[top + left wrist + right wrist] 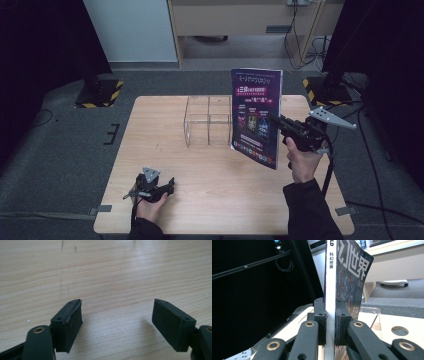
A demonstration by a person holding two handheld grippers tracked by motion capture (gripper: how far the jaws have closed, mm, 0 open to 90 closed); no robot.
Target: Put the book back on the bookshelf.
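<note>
Carrying step in hand, by the look of it: right gripper (278, 123) clamped on the spine of a magazine (256, 116), held upright above the right half of the table (150, 125), just right of the clear acrylic organizer (208, 120). Left gripper (167, 186) resting at the near left, jaws wide apart over bare wood, nothing between. Next, probably: swing left, line up the lower edge with a compartment, lower straight, then release.

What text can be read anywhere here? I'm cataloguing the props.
"科幻世界" on the magazine's spine.
"幻世界", large and cut off at the top, on the magazine's cover.
"6", partly cut off, at the top of the spine.
The print on the magazine's back cover is too small to read.
</note>
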